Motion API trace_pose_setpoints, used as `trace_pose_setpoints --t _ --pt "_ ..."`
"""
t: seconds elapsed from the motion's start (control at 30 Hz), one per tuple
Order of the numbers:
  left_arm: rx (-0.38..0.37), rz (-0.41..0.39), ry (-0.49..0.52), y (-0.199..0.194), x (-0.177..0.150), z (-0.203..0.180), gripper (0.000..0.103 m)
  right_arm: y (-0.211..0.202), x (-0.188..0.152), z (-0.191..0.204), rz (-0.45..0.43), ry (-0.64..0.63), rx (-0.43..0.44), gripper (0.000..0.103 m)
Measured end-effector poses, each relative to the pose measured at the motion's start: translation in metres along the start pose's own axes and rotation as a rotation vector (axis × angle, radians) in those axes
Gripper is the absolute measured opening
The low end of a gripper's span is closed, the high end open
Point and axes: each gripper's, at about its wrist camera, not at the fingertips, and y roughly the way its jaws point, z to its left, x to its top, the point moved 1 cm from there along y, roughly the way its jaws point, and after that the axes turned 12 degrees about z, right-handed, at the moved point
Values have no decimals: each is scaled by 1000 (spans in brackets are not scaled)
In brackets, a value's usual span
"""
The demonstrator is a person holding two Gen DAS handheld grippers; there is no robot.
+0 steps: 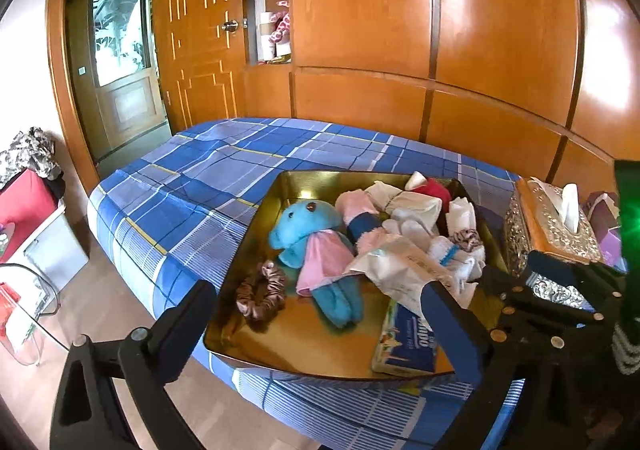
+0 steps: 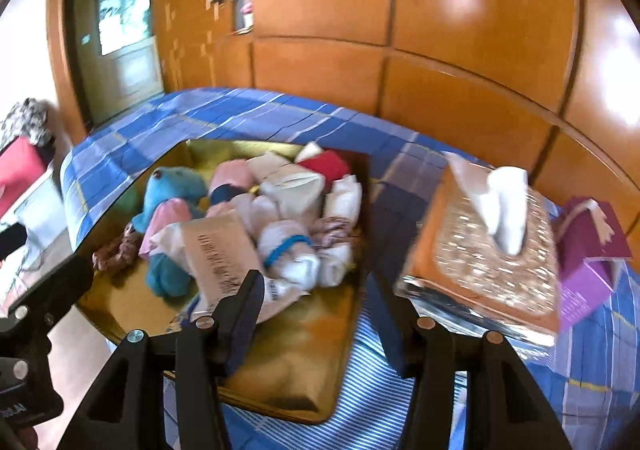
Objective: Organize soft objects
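A gold tray lies on the blue plaid bed. It holds a blue plush toy in a pink dress, a brown scrunchie, rolled white socks, a white packet, a red cloth and a blue tissue pack. My left gripper hangs wide open over the tray's near edge, holding nothing. My right gripper is open over the tray's near right corner, its jaws bare.
An ornate tissue box and a purple box stand on the bed right of the tray. Wooden wardrobe panels back the bed. A red-and-white bin sits on the floor at left, by a door.
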Motion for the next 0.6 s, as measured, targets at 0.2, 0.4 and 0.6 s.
trace_pose_setpoints --t 0.2,0.4,0.6 --pt "-4 -12 19 -6 -4 -17 103 -10 -9 -15 -33 40 -32 54" --pt "5 -9 41 -6 -8 -25 103 -12 -18 -17 -34 45 -41 54" --pt "10 -8 41 -5 -8 -24 103 -14 -19 -16 -37 42 -40 54"
